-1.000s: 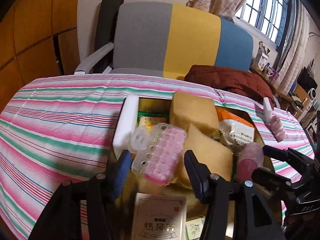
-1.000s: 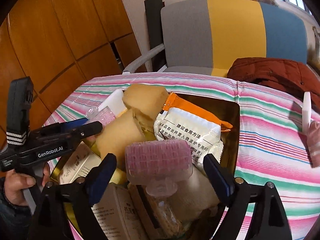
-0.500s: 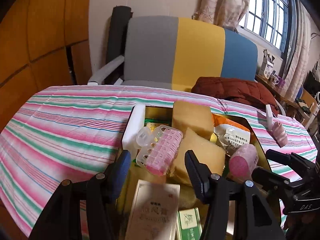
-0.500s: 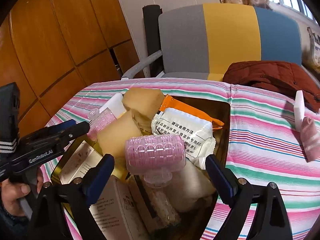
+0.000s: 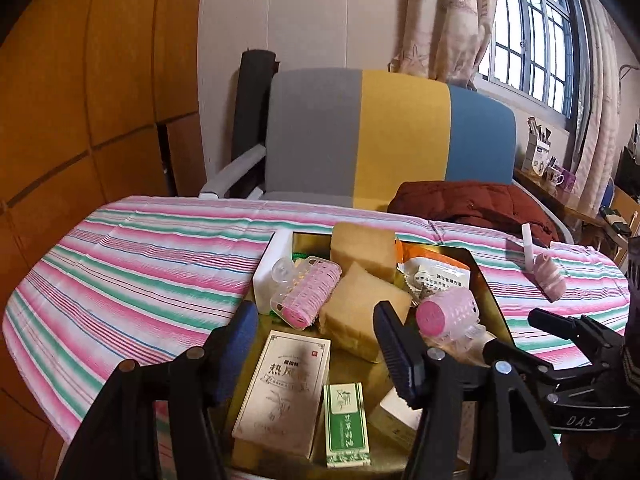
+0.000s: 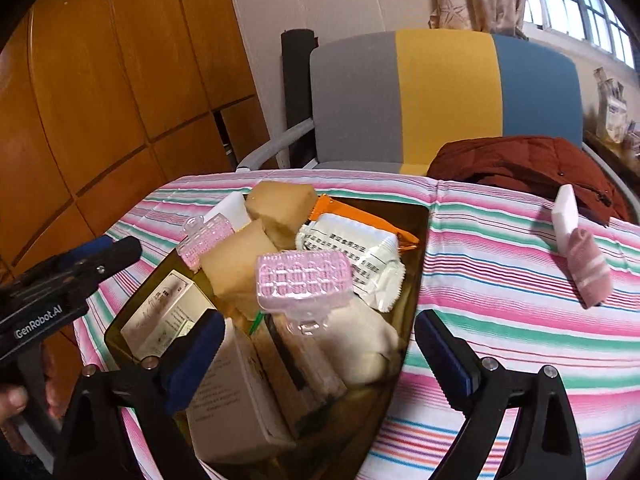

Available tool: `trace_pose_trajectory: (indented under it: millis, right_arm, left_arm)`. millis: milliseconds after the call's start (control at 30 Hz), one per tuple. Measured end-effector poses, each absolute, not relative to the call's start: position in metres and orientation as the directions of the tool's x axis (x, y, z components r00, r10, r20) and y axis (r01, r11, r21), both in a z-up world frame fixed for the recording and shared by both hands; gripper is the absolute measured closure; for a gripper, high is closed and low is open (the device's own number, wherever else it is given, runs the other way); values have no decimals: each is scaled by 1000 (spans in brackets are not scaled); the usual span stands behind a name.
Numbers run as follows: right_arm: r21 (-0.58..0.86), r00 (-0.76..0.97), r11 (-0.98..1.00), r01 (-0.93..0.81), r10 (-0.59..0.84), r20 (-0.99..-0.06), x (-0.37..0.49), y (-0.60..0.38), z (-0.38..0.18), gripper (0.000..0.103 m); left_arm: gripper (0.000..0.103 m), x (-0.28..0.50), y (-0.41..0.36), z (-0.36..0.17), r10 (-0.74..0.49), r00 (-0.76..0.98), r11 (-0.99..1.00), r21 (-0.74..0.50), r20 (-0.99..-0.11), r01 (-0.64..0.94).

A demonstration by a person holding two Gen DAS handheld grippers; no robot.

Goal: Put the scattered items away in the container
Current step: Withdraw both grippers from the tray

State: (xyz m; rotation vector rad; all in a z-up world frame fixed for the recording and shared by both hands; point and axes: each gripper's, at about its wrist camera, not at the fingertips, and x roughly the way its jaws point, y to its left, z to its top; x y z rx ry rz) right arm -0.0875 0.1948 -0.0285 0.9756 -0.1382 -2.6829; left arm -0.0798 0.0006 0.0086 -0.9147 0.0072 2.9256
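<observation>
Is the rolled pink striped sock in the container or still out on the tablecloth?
Out: the sock lies on the tablecloth, right of the container.

Blk grippers point(image 5: 316, 348), blue pads point(image 5: 240, 330)

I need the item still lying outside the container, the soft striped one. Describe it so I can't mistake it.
Start at the gold container on the striped tablecloth, then look toward the side with the dark red jacket. There, on the bare cloth, lies a rolled pink sock touching a white block. It is soft and banded dusty pink and pale; the block is plain and hard-edged.
</observation>
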Motion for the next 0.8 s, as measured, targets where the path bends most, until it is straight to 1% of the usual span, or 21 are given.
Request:
trace_pose_trajectory:
  millis: [167,467,633,800]
  right_arm:
    - [188,-748,-961,205,-277,-603,-75,210,-27,5]
    - [167,-779,-974,152,-222,-586,-53,239,-32,4]
    - [163,-791,-980,111,-186,-582,-46,261,-38,3]
    - [139,-805,-988,73,-141,-577,-41,283,-43,1]
  left_arm:
    - [40,-67,10,12,29,-835,-998,27,-550,-53]
    - [39,-50,23,11,3,-842,-998,53,-539,-38]
    - [39,-45,34,9,-50,-850,-994,108,-524,-8]
    - [39,-46,45,8,-66,-854,-990,140,-516,-7]
